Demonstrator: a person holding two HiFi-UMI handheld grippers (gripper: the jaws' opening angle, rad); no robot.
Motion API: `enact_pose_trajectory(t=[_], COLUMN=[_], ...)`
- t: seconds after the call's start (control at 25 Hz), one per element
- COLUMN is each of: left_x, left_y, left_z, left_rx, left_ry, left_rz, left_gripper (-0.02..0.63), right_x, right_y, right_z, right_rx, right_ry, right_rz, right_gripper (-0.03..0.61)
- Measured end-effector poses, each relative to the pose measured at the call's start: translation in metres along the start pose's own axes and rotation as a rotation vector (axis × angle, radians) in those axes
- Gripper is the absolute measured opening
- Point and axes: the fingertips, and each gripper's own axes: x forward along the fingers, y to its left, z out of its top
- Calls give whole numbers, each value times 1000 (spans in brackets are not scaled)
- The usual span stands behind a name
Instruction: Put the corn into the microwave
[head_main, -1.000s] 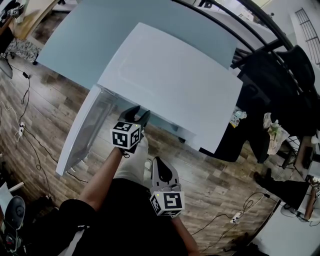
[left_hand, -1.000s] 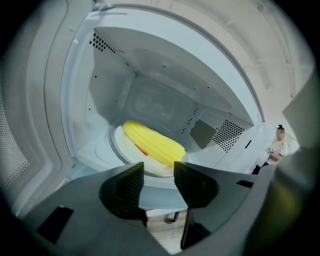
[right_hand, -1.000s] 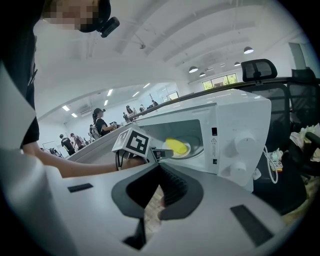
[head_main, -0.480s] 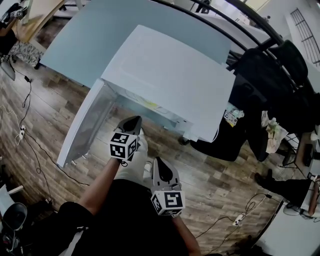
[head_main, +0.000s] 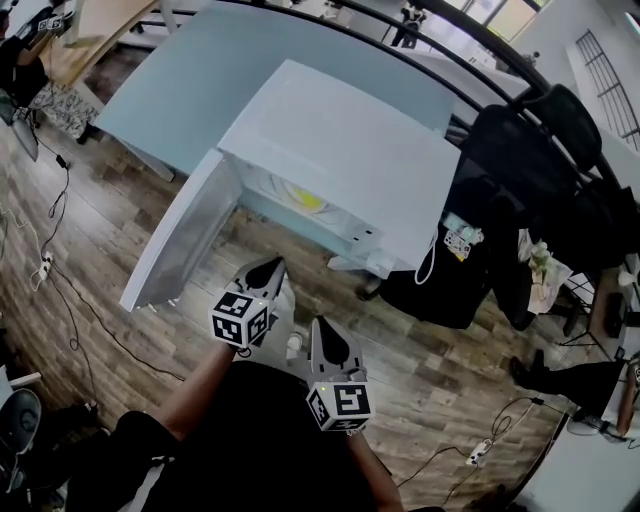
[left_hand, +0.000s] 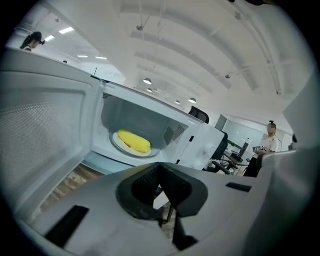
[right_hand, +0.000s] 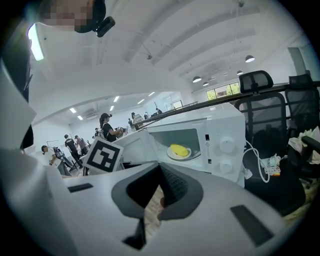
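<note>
The yellow corn lies on a white plate inside the open white microwave, whose door swings out to the left. In the left gripper view the corn rests on the plate deep in the cavity. It also shows in the right gripper view as corn. My left gripper hangs in front of the opening, apart from it, shut and empty. My right gripper is closer to my body, shut with nothing between its fingers.
The microwave stands on a pale blue table. Black office chairs crowd the right side. Cables and a power strip lie on the wood floor. People stand far back in the right gripper view.
The left gripper's jaws have closed and it has drawn back from the microwave opening toward my body. The corn inside the cavity has come into view. The right gripper shifted slightly.
</note>
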Motion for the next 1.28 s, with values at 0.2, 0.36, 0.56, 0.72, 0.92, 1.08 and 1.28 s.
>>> enact_pose_trajectory(t=[0.2,0.36,0.56,0.72,0.92,1.08,1.28], left_x=[-28,-47,-77,-103,-133,-157,-183], left_y=[-22,-38,-59,-76,-90,-100,-110], left_z=[-4,-3,4,13,18,21,31], left_rx=[20,42,29,33,41,34,60], left_ry=[-25,-42,-112,-176,-225,-266,-316], left_rz=[-21,-32,-51,-54,-52,-38,-19], left_gripper=[3,3,3,2,2,2,2], right_x=[-16,-28,-42,-56,-78,-96,-116], right_y=[4,6,9,8,5,9,12], right_z=[-2,-1,5,9,11,13,22], right_rx=[-9,-28,-49,-56,-43,-49,-64], right_ry=[-18,-34,-69,-103,-143,-164,-196], right_rz=[17,25,20,16,15,23,19], right_gripper=[8,8,8,8,8,8,8])
